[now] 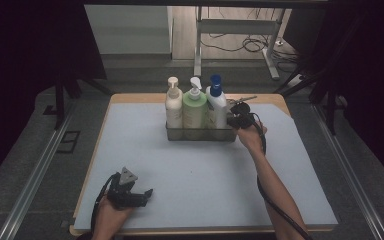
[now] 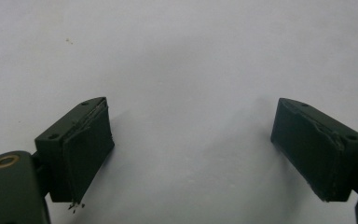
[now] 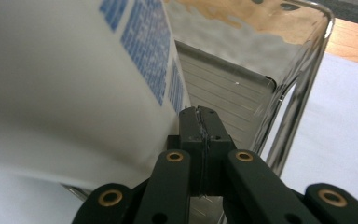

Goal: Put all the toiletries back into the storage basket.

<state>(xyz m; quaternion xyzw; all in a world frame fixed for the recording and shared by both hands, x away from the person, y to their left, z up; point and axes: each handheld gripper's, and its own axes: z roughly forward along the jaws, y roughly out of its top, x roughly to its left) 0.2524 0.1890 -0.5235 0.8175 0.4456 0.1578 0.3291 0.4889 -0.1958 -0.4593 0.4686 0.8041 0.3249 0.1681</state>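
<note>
Nearest the high camera, the left gripper (image 1: 139, 196) rests low on the light blue mat (image 1: 200, 190), well in front of the metal caddy (image 1: 200, 134) and off to its left, held by the person's left hand (image 1: 111, 215). In the left gripper view its jaws stand wide apart with nothing but bare mat between them.

The metal caddy sits toward the far side of the mat. In it stand three bottles in a row: a cream pump bottle (image 1: 173, 105) at its left end, a green pump bottle (image 1: 194, 107) in the middle and a white bottle with a blue cap (image 1: 216, 102) at its right end.

The right gripper (image 1: 236, 119) is at the caddy's right end, just beside the white bottle. In the right gripper view its jaws are pressed flat together with nothing between them, the tips over the caddy's ribbed floor, the white bottle (image 3: 74, 84) close on one side and the caddy's shiny wall (image 3: 303, 79) on the other.

The mat covers a wooden table (image 1: 130, 98), whose edge shows behind the caddy. Beyond the table lies a grey floor with a white desk frame (image 1: 237, 30) and loose cables (image 1: 252, 46); dark drapes close in both sides.
</note>
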